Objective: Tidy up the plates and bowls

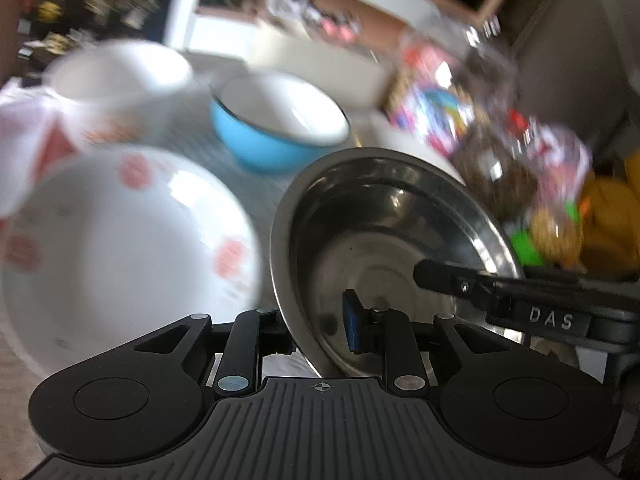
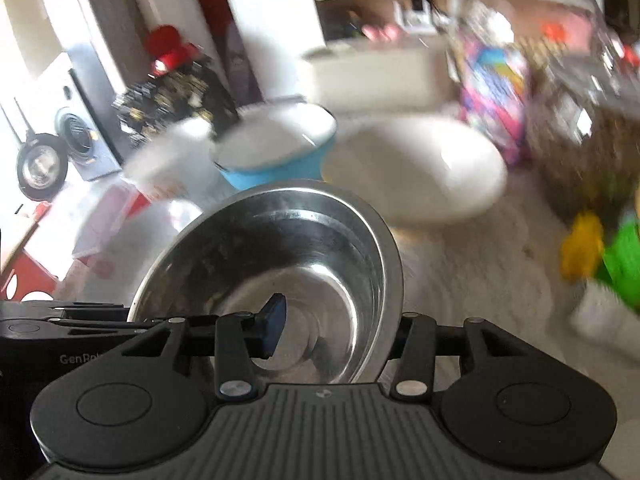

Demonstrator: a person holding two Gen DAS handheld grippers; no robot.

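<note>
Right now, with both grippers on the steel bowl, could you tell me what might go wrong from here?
1. The steel bowl is tilted and pinched only at its thin rim by the left gripper and the right gripper; it could slip or twist.
2. The white floral bowl and the blue bowl sit close by, so a swing could knock them.

The steel bowl [image 1: 384,248] lies right of the patterned plate [image 1: 120,248], the enamel bowl [image 1: 276,124] behind both.
</note>
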